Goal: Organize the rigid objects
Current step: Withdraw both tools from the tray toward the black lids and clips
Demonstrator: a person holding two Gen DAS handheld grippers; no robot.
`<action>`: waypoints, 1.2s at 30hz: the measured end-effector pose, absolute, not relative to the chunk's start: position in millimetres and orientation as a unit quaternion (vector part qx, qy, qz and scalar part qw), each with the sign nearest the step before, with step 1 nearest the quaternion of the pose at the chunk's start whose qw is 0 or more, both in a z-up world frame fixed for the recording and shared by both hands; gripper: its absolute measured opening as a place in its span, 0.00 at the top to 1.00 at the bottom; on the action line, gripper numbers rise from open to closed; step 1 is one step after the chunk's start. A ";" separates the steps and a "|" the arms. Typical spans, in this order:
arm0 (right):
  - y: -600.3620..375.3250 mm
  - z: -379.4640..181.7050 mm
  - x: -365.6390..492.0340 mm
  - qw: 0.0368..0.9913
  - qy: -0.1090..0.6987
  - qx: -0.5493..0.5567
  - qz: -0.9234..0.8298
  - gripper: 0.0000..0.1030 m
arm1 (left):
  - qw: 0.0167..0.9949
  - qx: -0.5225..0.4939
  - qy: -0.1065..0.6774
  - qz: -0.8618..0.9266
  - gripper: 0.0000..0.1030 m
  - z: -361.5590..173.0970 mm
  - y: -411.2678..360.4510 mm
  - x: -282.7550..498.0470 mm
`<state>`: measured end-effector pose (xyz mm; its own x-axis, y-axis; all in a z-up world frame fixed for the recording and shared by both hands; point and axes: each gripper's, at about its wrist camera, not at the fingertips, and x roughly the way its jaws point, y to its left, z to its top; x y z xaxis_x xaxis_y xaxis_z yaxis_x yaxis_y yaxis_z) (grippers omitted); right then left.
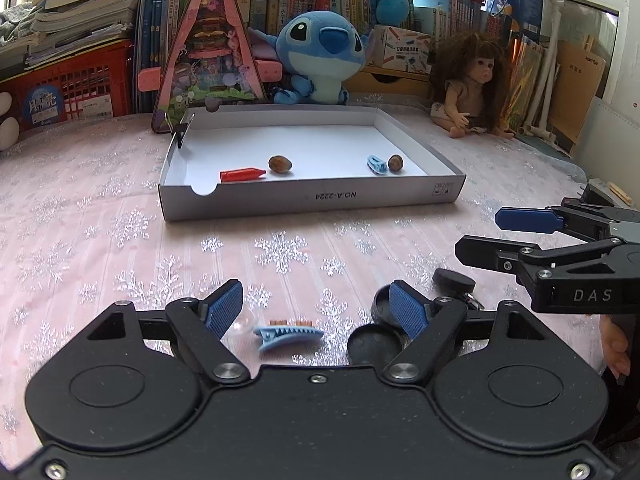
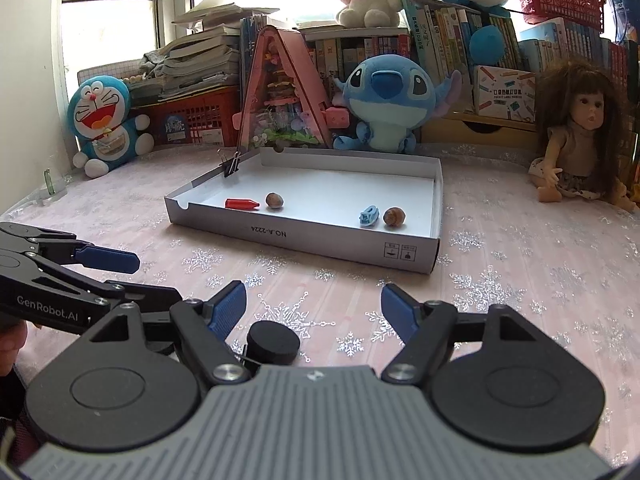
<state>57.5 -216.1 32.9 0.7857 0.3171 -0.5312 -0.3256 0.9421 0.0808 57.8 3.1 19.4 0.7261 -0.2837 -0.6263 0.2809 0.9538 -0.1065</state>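
A shallow white box lid (image 1: 312, 200) lies on the pink snowflake cloth and holds a red crayon (image 1: 242, 175), two nuts (image 1: 279, 163) (image 1: 395, 163) and a small blue hair clip (image 1: 377, 165). My left gripper (image 1: 318, 310) is open and low over the cloth, with a second blue hair clip (image 1: 287, 334) between its fingers and black round discs (image 1: 374, 344) by its right finger. My right gripper (image 2: 314, 310) is open, with a black round disc (image 2: 273, 345) lying between its fingers. The box also shows in the right wrist view (image 2: 304, 240).
A Stitch plush (image 1: 320, 60), a pink triangular toy house (image 1: 210, 56), a doll (image 1: 472, 84), a red crate (image 1: 68, 88) and stacked books line the back. A Doraemon plush (image 2: 106, 120) sits at far left. A binder clip (image 1: 181, 130) grips the box's left wall.
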 end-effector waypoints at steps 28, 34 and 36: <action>-206.4 14.1 11.8 0.934 0.291 -0.042 0.201 0.25 | 0.933 -0.005 0.333 -0.138 0.48 9.4 4.7 41.2; -199.4 8.2 9.7 0.928 0.300 -0.050 0.216 0.37 | 0.941 0.011 0.313 -0.130 0.48 16.2 5.5 35.1; -197.7 8.0 9.7 0.928 0.299 -0.054 0.217 0.51 | 0.940 0.015 0.312 -0.136 0.50 19.1 5.4 32.9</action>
